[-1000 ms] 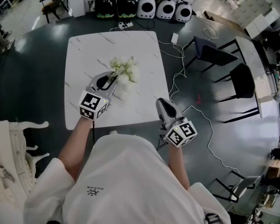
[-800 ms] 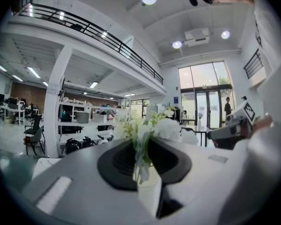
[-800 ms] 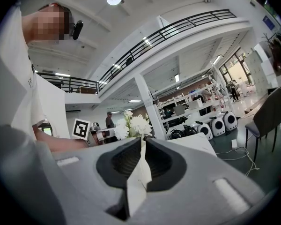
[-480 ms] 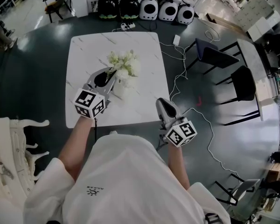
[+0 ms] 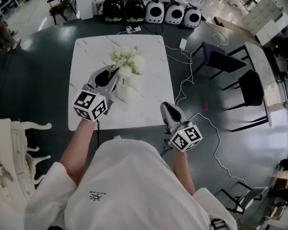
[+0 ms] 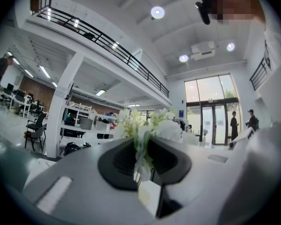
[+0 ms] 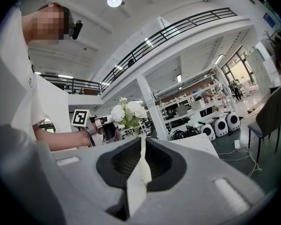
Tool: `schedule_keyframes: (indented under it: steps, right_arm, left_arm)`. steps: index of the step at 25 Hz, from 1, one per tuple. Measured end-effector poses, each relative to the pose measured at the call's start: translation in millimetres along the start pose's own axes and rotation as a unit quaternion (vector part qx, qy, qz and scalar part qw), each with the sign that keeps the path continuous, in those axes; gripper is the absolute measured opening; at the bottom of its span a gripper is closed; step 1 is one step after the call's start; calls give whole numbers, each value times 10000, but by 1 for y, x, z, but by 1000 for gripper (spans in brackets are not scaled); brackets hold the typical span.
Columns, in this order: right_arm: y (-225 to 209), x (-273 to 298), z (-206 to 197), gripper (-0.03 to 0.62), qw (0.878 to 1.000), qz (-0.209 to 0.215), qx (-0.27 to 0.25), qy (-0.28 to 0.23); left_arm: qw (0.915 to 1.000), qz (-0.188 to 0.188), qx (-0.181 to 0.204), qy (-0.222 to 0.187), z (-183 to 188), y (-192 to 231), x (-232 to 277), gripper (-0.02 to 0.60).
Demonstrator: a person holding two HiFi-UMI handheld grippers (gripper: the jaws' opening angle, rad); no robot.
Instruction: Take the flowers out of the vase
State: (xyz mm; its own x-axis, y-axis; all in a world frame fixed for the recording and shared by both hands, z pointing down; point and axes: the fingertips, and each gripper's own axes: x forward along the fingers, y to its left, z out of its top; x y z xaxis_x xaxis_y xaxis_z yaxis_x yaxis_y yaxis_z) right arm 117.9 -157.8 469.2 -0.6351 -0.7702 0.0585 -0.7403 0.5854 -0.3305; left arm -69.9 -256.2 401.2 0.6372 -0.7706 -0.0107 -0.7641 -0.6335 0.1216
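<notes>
**A:** Head view first: where are the flowers [image 5: 127, 61] to be found?

**B:** They are seen over the middle of the white desk [image 5: 86, 51], blooms uppermost. A pale shape just beneath them is taken to be the vase [image 5: 124, 91]. Whether the stem ends are clear of its mouth cannot be told.

**A:** By what are they held?

**B:** By the left gripper [image 5: 114, 75]. In the left gripper view its fingers [image 6: 117, 158] are drawn narrow and pressed on the bunched stems, with the blooms standing above the pads.

**A:** How is the grip laid against the stems?

**B:** The long axis of the stems is upright. The fingers are pointed level and come at the stems from the near left, so the bunch is crossed, not followed. The vase lies below the grip.

**A:** And the right gripper [image 5: 167, 107]?

**B:** It is held off the near right edge of the desk, well apart from the vase and flowers. In the right gripper view its fingers are closed together with nothing between them, and the flowers are seen beyond them, slightly to the left.

**A:** What is called for next?

**B:** Probably a straight pull upward along the stems, so that the vase is not tipped. The left gripper is much the nearer. The vase could be steadied by the right gripper only after a reach across to the far left.
</notes>
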Motion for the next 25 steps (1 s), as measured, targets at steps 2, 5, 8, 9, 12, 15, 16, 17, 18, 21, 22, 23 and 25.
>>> schedule_keyframes:
  steps: [2,5,8,9,12,15,16,17,18,21,22,23,25]
  right_arm:
    - [1,-1,1,26,10000,13,6,-1]
    - [2,0,1,26,10000,72,-23,5]
    - [8,3,3,26,9998,174,-106,21]
    - [10,5,4,26,9997,212,-148,29]
    - [17,13,4,26,9990,325,-287,73]
    - [21,19,6,26,9985,418,-354,99]
    - [23,21,7,26,9983,447,-368,93]
    - [24,23,10,26,9981,479,-383,84]
    - [26,26,11,26,9978,514,-404,79]
    - [32,33,16,26,9966,631,-522,101]
    - [35,36,17,26,9961,677,-565,102]
    - [38,40,20,26,9955,725,-600,92]
    - [44,46,24,26,9945,822,-652,63]
  left_arm:
    - [10000,38,-22,-75,7,-1,-2,51]
    - [9998,83,14,-158,16,-3,-4,51]
    - [9997,117,15,-235,25,-5,-7,49]
    - [9996,126,21,-266,29,-5,-7,49]
    - [9992,149,80,-361,39,-7,-9,49]
    - [9988,147,110,-464,50,-11,-12,49]
    - [9986,144,116,-501,54,-13,-12,49]
    - [9984,142,113,-542,59,-14,-13,49]
    - [9981,141,99,-589,63,-14,-14,49]
    - [9972,140,67,-728,76,-17,-17,49]
    - [9969,138,67,-773,80,-19,-19,48]
    - [9965,136,71,-818,85,-20,-20,49]
    - [9957,131,88,-908,94,-22,-24,48]
